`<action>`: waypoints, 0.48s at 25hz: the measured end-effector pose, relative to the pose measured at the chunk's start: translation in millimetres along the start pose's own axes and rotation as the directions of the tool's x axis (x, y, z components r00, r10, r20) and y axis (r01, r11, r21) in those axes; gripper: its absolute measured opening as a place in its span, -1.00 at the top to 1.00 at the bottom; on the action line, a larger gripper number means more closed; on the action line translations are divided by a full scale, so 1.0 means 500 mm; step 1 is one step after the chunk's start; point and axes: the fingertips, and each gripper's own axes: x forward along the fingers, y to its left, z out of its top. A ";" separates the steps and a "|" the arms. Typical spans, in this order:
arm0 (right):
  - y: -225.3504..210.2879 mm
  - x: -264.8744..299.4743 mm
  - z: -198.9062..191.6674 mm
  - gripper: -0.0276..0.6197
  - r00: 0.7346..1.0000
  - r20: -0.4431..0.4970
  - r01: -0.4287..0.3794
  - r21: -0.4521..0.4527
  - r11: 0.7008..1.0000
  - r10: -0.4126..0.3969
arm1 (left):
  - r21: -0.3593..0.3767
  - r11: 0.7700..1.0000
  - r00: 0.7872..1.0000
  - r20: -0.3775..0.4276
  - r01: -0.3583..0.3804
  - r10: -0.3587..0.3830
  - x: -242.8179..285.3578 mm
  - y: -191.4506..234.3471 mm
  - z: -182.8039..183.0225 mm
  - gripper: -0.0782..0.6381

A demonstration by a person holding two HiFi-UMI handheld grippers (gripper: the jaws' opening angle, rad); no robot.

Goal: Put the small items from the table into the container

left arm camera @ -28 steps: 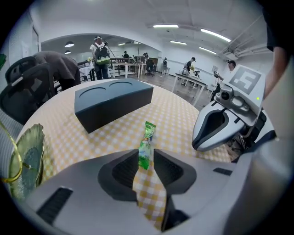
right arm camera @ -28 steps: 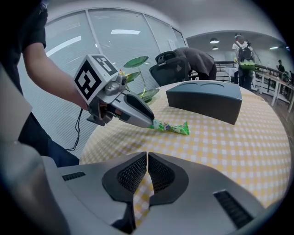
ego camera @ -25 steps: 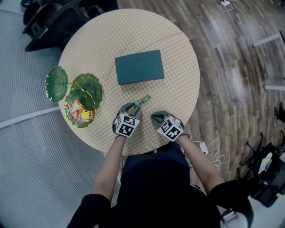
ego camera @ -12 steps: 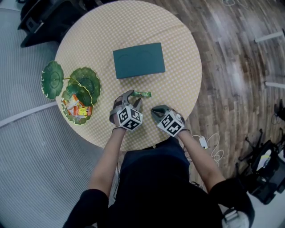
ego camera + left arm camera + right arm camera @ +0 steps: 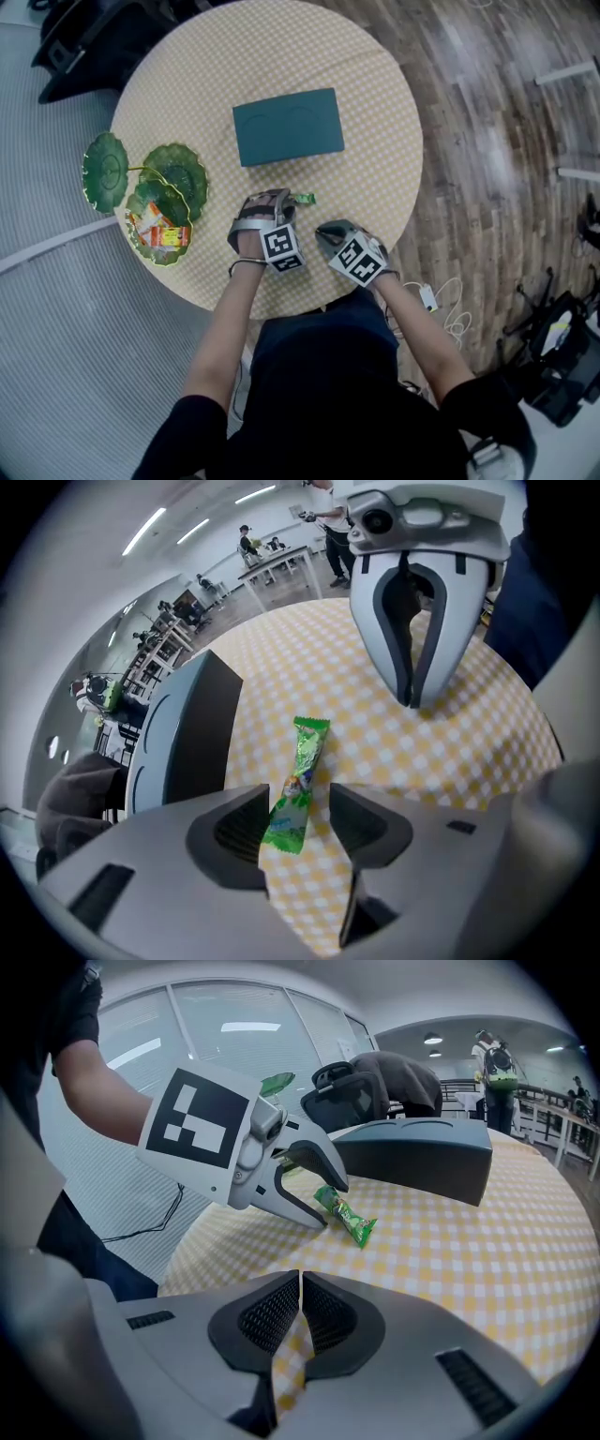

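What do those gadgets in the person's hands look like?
The left gripper and the right gripper are light grey plastic shells, each ending in two curved jaws with dark ribbed pads. Each carries a white cube printed with black square markers. The person wears black sleeves that leave the forearms bare.

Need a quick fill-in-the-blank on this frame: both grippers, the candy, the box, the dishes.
1. The left gripper has its jaws ____, with the green candy between them.
2. The right gripper has its jaws ____ and holds nothing.
3. The candy lies on the ____, not in the dark box.
4. In the head view, the leaf-shaped dishes sit ____ of the box.

Missing words: open; shut; table; left.
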 end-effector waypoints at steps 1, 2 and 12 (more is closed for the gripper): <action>-0.001 -0.001 -0.001 0.82 1.000 0.000 0.001 0.000 1.000 -0.001 | -0.008 1.000 1.000 -0.010 -0.004 0.004 0.002 0.001 -0.002 0.23; -0.001 -0.002 -0.002 0.82 1.000 0.001 0.002 0.002 1.000 -0.002 | -0.014 1.000 1.000 -0.018 -0.009 0.009 0.002 0.000 -0.004 0.29; 0.006 -0.008 -0.009 0.82 1.000 0.007 0.007 0.004 1.000 -0.007 | -0.109 0.994 1.000 0.000 0.011 -0.011 -0.007 -0.018 -0.014 0.71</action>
